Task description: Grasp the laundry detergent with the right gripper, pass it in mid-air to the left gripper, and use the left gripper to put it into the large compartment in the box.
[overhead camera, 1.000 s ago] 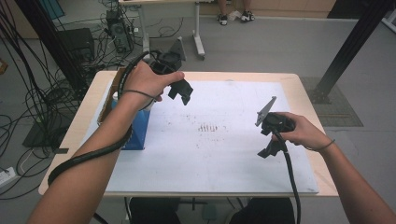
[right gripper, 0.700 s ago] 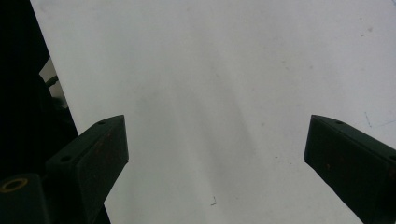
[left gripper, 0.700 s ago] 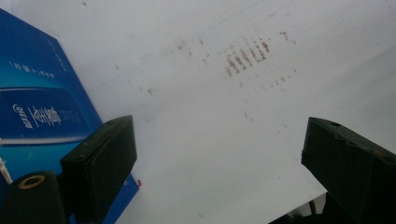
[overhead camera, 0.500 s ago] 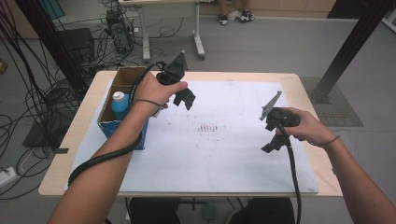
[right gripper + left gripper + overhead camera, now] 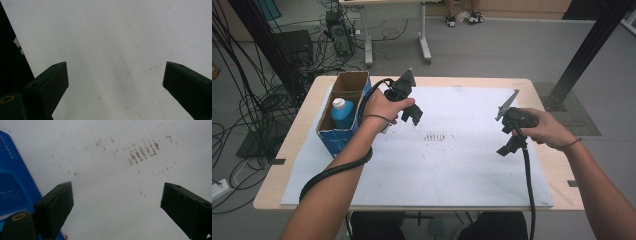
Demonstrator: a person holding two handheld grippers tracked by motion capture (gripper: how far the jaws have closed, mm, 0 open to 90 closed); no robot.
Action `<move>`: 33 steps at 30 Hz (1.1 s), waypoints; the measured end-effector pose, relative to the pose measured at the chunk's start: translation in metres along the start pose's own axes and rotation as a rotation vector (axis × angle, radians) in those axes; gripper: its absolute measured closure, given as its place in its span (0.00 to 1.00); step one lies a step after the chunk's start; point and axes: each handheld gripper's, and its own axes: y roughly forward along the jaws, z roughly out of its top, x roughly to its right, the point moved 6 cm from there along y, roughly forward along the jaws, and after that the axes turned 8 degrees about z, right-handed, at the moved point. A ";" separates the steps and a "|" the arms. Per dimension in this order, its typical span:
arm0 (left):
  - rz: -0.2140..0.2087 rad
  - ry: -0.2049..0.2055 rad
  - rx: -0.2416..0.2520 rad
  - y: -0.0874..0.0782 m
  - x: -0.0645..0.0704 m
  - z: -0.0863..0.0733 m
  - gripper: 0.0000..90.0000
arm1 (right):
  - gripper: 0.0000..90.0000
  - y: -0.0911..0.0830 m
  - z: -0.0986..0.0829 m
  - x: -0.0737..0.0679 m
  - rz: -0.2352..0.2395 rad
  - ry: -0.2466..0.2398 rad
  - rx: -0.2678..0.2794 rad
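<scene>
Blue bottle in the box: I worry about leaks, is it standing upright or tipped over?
Upright. In the high view the blue bottle stands in the cardboard box with its white cap on top.

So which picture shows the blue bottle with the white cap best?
The high view. There the blue bottle with the white cap stands upright inside the blue cardboard box, beside the left tool. The left gripper view catches just a blue side of that box, not the bottle. The right gripper view looks at the white table cover.
</scene>
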 end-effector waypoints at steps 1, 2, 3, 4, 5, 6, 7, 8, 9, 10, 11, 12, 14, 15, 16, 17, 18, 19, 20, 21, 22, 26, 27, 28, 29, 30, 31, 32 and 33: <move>-0.002 -0.001 0.000 0.001 0.001 0.000 0.13 | 0.07 -0.001 -0.001 0.001 -0.001 0.006 0.000; -0.005 0.000 -0.002 0.003 0.001 -0.001 0.13 | 0.07 -0.002 -0.001 0.003 -0.003 0.010 0.002; -0.003 0.002 -0.006 0.004 0.002 -0.001 0.13 | 0.07 -0.004 -0.002 0.004 -0.006 0.015 0.003; -0.002 0.003 -0.005 0.005 0.002 -0.001 0.13 | 0.07 -0.006 -0.003 0.006 -0.009 0.019 0.003; -0.005 0.003 -0.007 0.007 0.003 -0.001 0.13 | 0.07 -0.008 -0.003 0.007 -0.011 0.020 0.007; -0.005 0.006 -0.011 0.008 0.004 -0.001 0.13 | 0.07 -0.010 -0.004 0.009 -0.012 0.026 0.011; -0.003 0.006 -0.011 0.009 0.004 -0.001 0.13 | 0.07 -0.012 -0.004 0.010 -0.016 0.031 0.012; -0.004 0.010 -0.013 0.010 0.005 -0.001 0.13 | 0.07 -0.014 -0.005 0.011 -0.018 0.035 0.015; -0.004 0.013 -0.015 0.012 0.005 -0.001 0.13 | 0.07 -0.015 -0.006 0.013 -0.022 0.039 0.013; 0.000 0.017 -0.020 0.012 0.005 -0.001 0.13 | 0.07 -0.017 -0.006 0.014 -0.021 0.044 0.016; 0.005 0.017 -0.018 0.014 0.005 -0.002 0.13 | 0.07 -0.018 -0.007 0.016 -0.024 0.048 0.016; 0.005 0.013 -0.018 0.015 0.006 -0.002 0.13 | 0.07 -0.020 -0.008 0.017 -0.026 0.053 0.015; 0.004 0.015 -0.021 0.017 0.005 -0.002 0.13 | 0.07 -0.023 -0.010 0.020 -0.030 0.061 0.020; 0.004 0.014 -0.022 0.017 0.005 -0.002 0.13 | 0.07 -0.024 -0.011 0.022 -0.031 0.065 0.021; 0.005 0.016 -0.025 0.018 0.005 -0.002 0.13 | 0.07 -0.026 -0.011 0.023 -0.035 0.072 0.024; 0.005 0.014 -0.024 0.019 0.006 -0.002 0.13 | 0.07 -0.027 -0.012 0.024 -0.035 0.075 0.025; 0.004 0.015 -0.030 0.020 0.006 -0.002 0.13 | 0.07 -0.028 -0.012 0.025 -0.035 0.078 0.026; 0.006 0.013 -0.031 0.021 0.005 -0.003 0.13 | 0.07 -0.029 -0.013 0.026 -0.039 0.081 0.027; 0.009 0.012 -0.031 0.022 0.005 -0.003 0.13 | 0.07 -0.029 -0.013 0.026 -0.038 0.083 0.025; 0.008 0.011 -0.033 0.022 0.005 -0.003 0.13 | 0.07 -0.030 -0.014 0.026 -0.039 0.085 0.025; 0.009 0.011 -0.036 0.023 0.005 -0.003 0.13 | 0.07 -0.030 -0.014 0.026 -0.038 0.084 0.027; 0.009 0.013 -0.033 0.022 0.006 -0.003 0.13 | 0.07 -0.032 -0.017 0.025 -0.036 0.089 0.031; 0.007 0.012 -0.033 0.022 0.006 -0.003 0.13 | 0.07 -0.032 -0.017 0.025 -0.037 0.090 0.029; 0.006 0.015 -0.033 0.021 0.007 -0.003 0.13 | 0.07 -0.032 -0.017 0.025 -0.037 0.091 0.030; 0.005 0.014 -0.032 0.021 0.007 -0.002 0.13 | 0.07 -0.032 -0.017 0.025 -0.036 0.089 0.031; 0.006 0.014 -0.030 0.021 0.007 -0.002 0.13 | 0.07 -0.032 -0.017 0.025 -0.036 0.089 0.031; 0.006 0.016 -0.032 0.021 0.008 -0.002 0.13 | 0.07 -0.031 -0.017 0.025 -0.037 0.088 0.031; 0.007 0.014 -0.032 0.021 0.008 -0.002 0.13 | 0.07 -0.031 -0.016 0.025 -0.038 0.088 0.033; 0.008 0.014 -0.034 0.021 0.008 -0.002 0.13 | 0.07 -0.031 -0.016 0.025 -0.035 0.087 0.034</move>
